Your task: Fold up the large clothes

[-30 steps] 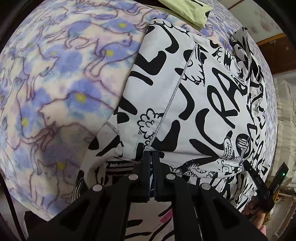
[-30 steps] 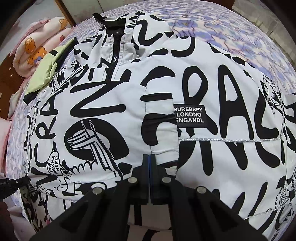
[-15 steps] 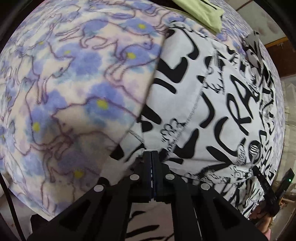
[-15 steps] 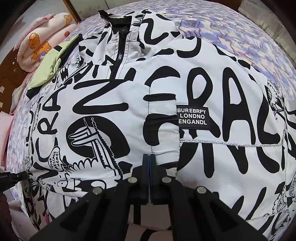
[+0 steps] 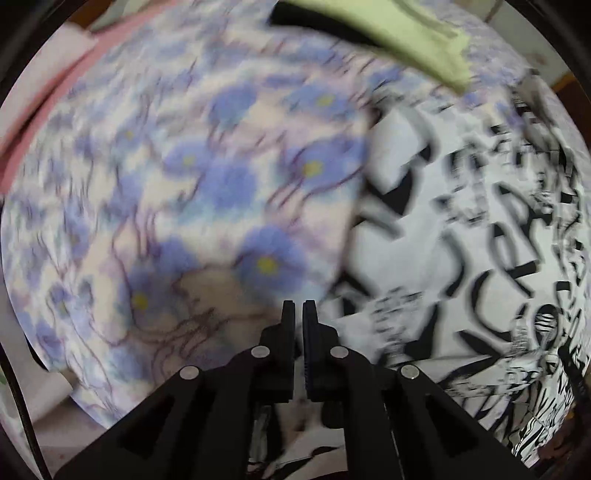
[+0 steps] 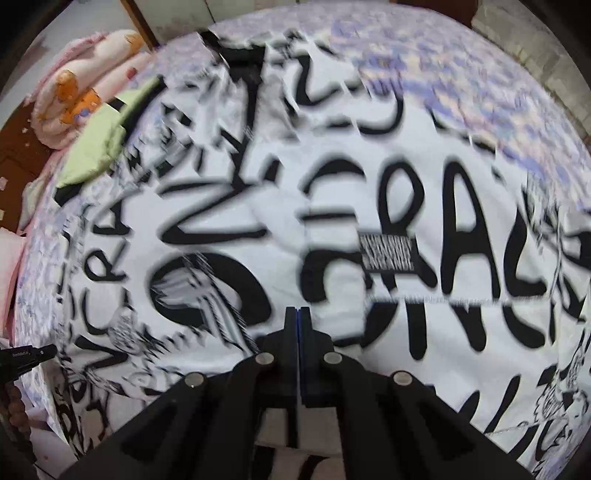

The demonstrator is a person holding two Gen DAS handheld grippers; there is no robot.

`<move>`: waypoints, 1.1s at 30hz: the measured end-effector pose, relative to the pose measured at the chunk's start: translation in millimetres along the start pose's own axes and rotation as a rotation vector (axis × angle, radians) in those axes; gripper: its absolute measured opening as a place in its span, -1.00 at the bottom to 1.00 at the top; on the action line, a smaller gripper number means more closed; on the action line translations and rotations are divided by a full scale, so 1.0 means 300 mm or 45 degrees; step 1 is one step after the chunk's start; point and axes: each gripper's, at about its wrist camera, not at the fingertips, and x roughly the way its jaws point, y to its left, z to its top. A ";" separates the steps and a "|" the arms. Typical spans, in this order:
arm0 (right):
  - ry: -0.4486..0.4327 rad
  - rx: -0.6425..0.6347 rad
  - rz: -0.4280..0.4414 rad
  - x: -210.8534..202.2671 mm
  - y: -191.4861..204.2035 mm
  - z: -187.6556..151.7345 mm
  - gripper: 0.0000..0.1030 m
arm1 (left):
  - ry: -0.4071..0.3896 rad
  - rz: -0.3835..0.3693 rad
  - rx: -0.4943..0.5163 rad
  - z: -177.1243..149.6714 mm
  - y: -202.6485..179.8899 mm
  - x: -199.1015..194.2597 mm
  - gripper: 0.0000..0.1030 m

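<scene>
A white jacket (image 5: pixel 461 240) with bold black lettering lies spread on a blue-flowered blanket (image 5: pixel 184 184). In the left wrist view, which is blurred, it fills the right half. My left gripper (image 5: pixel 299 314) is shut, its tips over the blanket just left of the jacket's edge, with a thin empty slit between them. In the right wrist view the jacket (image 6: pixel 258 258) fills the frame, zip at the top, black label patch (image 6: pixel 388 253) right of centre. My right gripper (image 6: pixel 297 312) is shut, pads together, above the folded sleeve's lower end. Nothing shows between its tips.
A pale green cloth (image 5: pixel 406 33) lies at the jacket's far side, also seen as the green cloth (image 6: pixel 96 147) at upper left. Rolled pink bedding (image 6: pixel 81 92) with orange prints sits behind it. The blanket (image 6: pixel 461 74) is bare at upper right. A beaded wrist (image 6: pixel 14 406) shows at the left edge.
The left gripper has swung left off the jacket's edge, so the jacket has slid to the right of its view. The right gripper has lifted a little above the sleeve. Both views are now blurred.
</scene>
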 end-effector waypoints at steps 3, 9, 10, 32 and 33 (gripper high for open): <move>-0.100 -0.027 0.175 -0.022 0.077 0.038 -1.00 | -0.062 -0.148 0.112 0.042 -0.106 -0.056 -0.92; -0.109 -0.056 0.507 0.089 0.285 0.100 -1.00 | -0.090 -0.334 0.355 0.160 -0.409 -0.020 -0.92; -0.107 -0.051 0.526 0.101 0.312 0.103 -1.00 | -0.084 -0.345 0.381 0.182 -0.454 0.001 -0.92; -0.208 0.166 0.181 0.175 -0.033 0.130 -1.00 | -0.238 -0.046 0.183 0.359 -0.406 0.164 -0.94; -0.209 0.214 0.161 0.166 -0.079 0.119 -1.00 | -0.233 -0.048 0.169 0.366 -0.398 0.169 -0.94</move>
